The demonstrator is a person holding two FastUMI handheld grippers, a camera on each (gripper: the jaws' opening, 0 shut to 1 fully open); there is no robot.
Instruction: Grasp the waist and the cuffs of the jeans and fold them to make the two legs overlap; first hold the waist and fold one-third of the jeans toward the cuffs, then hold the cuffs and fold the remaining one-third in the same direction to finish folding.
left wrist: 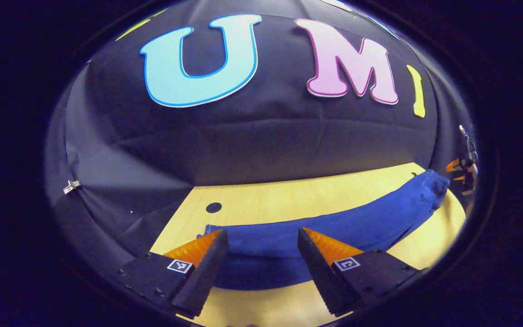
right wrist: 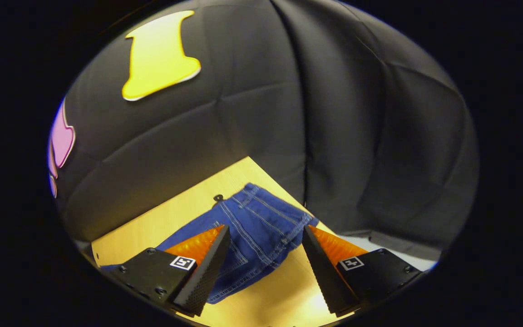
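1. The table (left wrist: 288,195) is pale wood, backed by the black cloth wall. A small dark hole (left wrist: 213,207) sits near its far left corner.
2. The jeans (left wrist: 334,227) lie along the table as one long blue strip. The legs appear already laid one over the other, though I cannot be sure. The stitched end (right wrist: 261,222), likely the waist, reaches toward the table's far right corner.
3. The left gripper (left wrist: 263,236) hovers above the strip's other end, fingers spread, holding nothing.
4. The right gripper (right wrist: 266,234) hangs over the stitched end, fingers also spread and empty. It also shows small at the far end of the jeans in the left gripper view (left wrist: 463,170).
5. Risks, as I judge them: a pinch that catches only the top layer would pull the legs out of line. Uneven lifting between the two hands could skew the fold. The stitched end lies close to the table's edge, so a drag might slide it off.
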